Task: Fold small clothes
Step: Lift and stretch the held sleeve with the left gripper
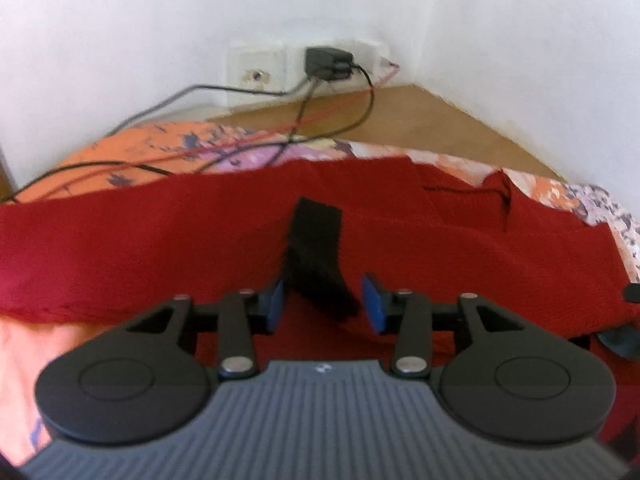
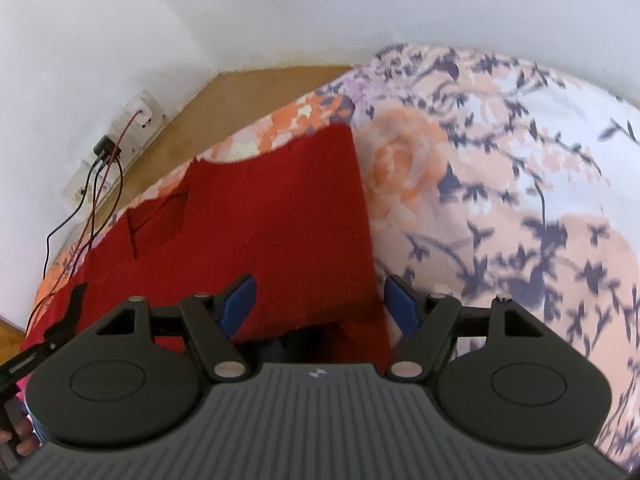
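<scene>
I judge a fold is due: both claws, left (image 1: pixel 323 303) and right (image 2: pixel 320 307), gape over the red garment (image 1: pixel 200 248) (nothing gripped), so next I pinch its edge.

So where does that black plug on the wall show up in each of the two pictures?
Left wrist view: the black plug sits top centre, in the white socket plate, beyond the red garment.
Right wrist view: the black plug is far left, mid-height.
Shared landmark: the red wire running from the socket.

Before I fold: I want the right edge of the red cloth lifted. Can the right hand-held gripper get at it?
Probably yes: the right hand-held gripper is open right over the red cloth's edge, nothing between.
</scene>
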Motion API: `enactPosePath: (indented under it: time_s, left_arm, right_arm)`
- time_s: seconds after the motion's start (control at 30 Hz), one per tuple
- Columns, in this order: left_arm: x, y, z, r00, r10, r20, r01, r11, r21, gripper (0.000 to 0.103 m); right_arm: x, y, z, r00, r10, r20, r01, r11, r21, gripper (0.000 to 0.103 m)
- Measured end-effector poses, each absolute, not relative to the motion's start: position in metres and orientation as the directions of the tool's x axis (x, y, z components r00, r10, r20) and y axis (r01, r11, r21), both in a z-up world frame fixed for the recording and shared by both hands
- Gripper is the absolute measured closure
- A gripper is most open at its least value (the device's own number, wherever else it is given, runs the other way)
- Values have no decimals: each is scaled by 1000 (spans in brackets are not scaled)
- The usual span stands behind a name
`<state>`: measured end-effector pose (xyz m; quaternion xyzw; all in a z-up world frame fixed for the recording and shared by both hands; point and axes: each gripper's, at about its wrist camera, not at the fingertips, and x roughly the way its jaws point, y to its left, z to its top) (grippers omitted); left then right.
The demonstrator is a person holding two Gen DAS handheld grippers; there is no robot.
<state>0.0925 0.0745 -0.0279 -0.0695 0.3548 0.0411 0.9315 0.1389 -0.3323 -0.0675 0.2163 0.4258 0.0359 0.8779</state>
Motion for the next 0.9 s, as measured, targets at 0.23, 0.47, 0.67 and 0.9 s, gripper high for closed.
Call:
enactPosePath:
  time_s: [0.23,0.47,0.67,0.9]
  left_arm:
    - [101,81,-18,768,27,-640,-120,987,-102,58]
    - [113,67,-21,768,-3,-640,-78,992,-98,58]
    - [121,62,-28,758,-9,-652,-66,994,-91,58]
    - [133,58,-43,734,-5,-679,-64,995,-77,58]
  right_arm:
    - [182,-344,-66,675,250,-694,79,911,405,26]
    - [229,-355,-87,667,305,-680,61,887,458,27]
    - [235,-345,-84,682,324,-656,16,890,456,88]
    - [218,-331,-63,733,142,-666,68,958,279,89]
